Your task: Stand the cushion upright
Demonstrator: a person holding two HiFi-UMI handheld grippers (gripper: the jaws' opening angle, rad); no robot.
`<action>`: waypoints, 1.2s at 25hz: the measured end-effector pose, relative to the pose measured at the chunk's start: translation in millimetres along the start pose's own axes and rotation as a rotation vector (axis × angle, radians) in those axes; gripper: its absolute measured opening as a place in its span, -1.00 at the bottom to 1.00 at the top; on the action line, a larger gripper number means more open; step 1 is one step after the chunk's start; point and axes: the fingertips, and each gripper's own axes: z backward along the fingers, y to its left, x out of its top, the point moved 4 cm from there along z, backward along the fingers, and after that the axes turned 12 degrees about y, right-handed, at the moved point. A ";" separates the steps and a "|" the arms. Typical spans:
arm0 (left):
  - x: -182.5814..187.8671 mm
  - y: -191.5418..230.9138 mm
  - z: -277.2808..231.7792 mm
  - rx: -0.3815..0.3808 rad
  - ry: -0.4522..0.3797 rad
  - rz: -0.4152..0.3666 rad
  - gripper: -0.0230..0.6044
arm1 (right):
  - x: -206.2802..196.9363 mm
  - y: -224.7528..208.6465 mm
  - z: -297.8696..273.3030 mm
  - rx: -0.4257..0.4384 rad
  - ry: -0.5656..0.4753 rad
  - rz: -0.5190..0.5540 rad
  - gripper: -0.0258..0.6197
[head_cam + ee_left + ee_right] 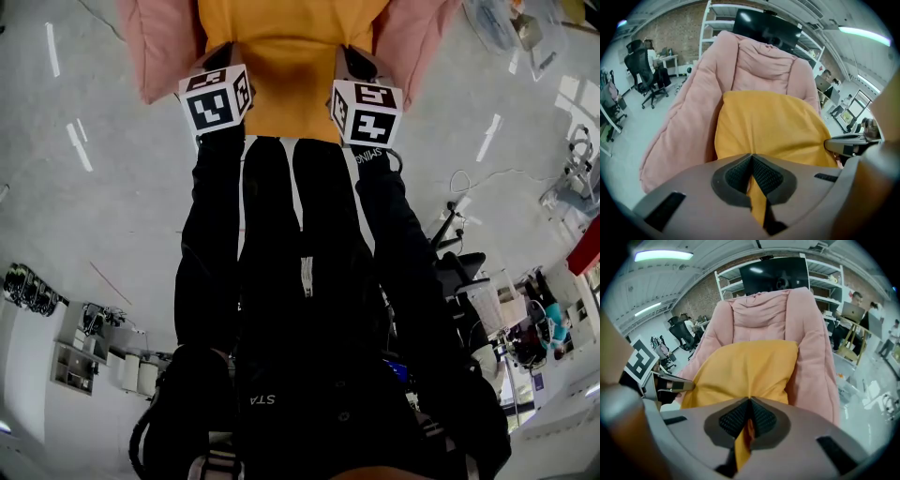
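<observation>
An orange cushion [291, 56] lies on the seat of a pink padded chair [159, 47] at the top of the head view. In the left gripper view the cushion [764, 126] fills the middle, and my left gripper [752, 180] is shut on a fold of its near edge. In the right gripper view the cushion [745, 371] leans toward the pink chair back [768, 315], and my right gripper [749, 420] pinches its near edge too. The marker cubes of the left gripper [217, 98] and the right gripper [367, 112] sit side by side at the cushion's near edge.
The person's dark trousers [300, 309] fill the lower head view over a grey floor [84, 216]. Behind the chair stand white shelves with a dark monitor [776, 275]. Office chairs [647, 75] and desks with people are at the sides.
</observation>
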 end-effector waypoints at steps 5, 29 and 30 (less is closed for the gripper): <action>5.9 -22.2 70.5 0.015 -0.051 0.025 -0.91 | 17.1 7.2 70.6 0.018 -0.064 -0.004 -0.86; 209.7 -63.3 215.9 0.018 -0.375 -0.019 -0.91 | 226.5 -15.8 200.3 -0.035 -0.365 -0.001 -0.86; 223.5 -61.5 216.4 0.012 -0.387 -0.026 -0.91 | 240.1 -17.3 199.5 -0.042 -0.378 -0.007 -0.86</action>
